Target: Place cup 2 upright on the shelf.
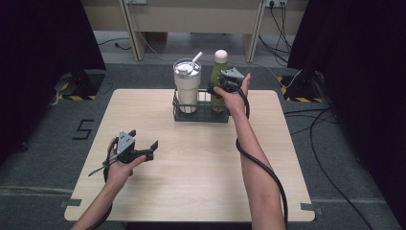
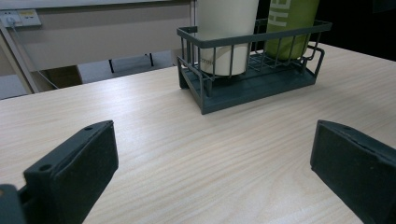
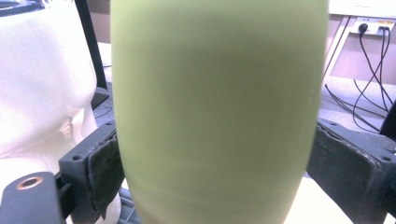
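A dark wire basket (image 1: pixel 201 116) stands at the table's far middle. In it are a cream tumbler (image 1: pixel 187 86) with a lid and straw, and to its right a green bottle (image 1: pixel 218 72) with a pale cap. My right gripper (image 1: pixel 218 90) is at the bottle's body. In the right gripper view the green bottle (image 3: pixel 219 112) sits between both pads (image 3: pixel 107 172), which press its sides, with the tumbler (image 3: pixel 42 93) at left. My left gripper (image 1: pixel 143 138) hovers open over the table's left front, jaws wide (image 2: pixel 215 172), facing the basket (image 2: pixel 252 84), tumbler (image 2: pixel 226 32) and bottle (image 2: pixel 292 28).
The light wooden table (image 1: pixel 201 167) is bare between the basket and the near edge. Black curtains flank both sides. Cables (image 1: pixel 316 120) run over the floor at right, and a desk frame stands behind the table.
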A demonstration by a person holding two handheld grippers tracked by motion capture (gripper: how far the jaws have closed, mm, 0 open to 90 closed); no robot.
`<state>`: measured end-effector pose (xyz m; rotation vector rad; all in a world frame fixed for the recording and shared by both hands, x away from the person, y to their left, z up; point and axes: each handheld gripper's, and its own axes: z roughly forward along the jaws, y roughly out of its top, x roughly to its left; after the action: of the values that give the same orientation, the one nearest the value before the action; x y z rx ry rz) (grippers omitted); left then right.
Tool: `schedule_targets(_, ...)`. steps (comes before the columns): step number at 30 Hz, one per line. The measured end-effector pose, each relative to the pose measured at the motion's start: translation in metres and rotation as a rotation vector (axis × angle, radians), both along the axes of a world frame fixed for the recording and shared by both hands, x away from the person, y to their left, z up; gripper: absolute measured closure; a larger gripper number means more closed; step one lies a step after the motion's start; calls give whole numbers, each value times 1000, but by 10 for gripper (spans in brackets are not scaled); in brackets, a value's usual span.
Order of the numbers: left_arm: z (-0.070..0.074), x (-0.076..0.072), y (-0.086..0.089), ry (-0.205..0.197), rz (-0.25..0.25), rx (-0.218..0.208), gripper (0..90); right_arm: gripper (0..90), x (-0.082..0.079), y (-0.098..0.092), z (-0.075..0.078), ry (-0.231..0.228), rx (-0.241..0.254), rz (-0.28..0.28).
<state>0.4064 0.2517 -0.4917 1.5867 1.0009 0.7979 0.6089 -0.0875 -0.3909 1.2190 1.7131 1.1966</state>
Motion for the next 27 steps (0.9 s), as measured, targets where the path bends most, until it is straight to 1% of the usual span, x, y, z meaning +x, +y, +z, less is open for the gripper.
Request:
schedule_targets(6, 0, 0, 1, 1, 2, 1, 2, 99, -6, -2, 0, -4, 0, 9)
schedule_targets(8, 0, 0, 1, 0, 3, 2, 2, 96, -7, -2, 0, -5, -8, 14)
schedule_targets(17, 1, 0, 1, -2, 6, 3, 2, 88, -16, -6, 1, -15, -6, 12)
schedule_targets(25, 1, 0, 2, -3, 10, 3, 1, 83, -26, -11, 1, -27, -8, 12)
schedule_targets(27, 1, 0, 2, -2, 10, 4, 2, 83, -29, -11, 1, -25, -1, 9)
